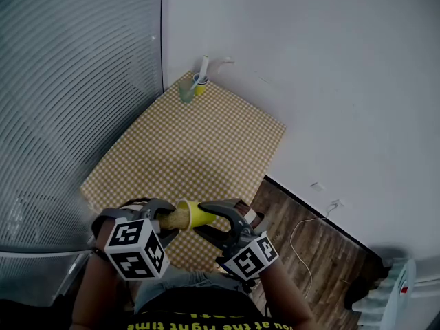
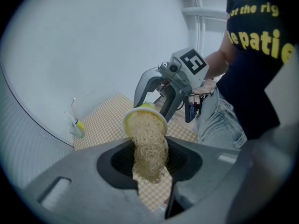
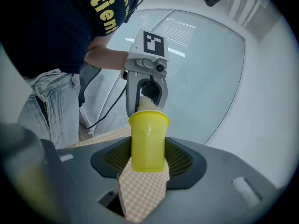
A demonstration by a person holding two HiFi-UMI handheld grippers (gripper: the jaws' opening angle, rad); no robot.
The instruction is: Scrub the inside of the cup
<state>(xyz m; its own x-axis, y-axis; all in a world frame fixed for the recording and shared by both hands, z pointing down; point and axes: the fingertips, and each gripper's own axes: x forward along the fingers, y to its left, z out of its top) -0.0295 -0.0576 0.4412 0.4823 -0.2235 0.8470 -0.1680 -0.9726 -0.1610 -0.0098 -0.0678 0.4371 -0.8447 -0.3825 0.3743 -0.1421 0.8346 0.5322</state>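
Observation:
A yellow plastic cup lies on its side in the air over the near edge of the checked table, with my right gripper shut on its body. In the right gripper view the cup stands between the jaws with its mouth pointing away. My left gripper is shut on a tan fibrous scrubber, whose far end sits inside the cup's mouth. In the left gripper view the scrubber runs from the jaws into the cup's rim. The two grippers face each other.
The table has a yellow-and-white checked cloth. At its far corner stand a small green cup and a yellow one with a white tube. A white wall is behind, ribbed glass on the left, wooden floor and a white cable on the right.

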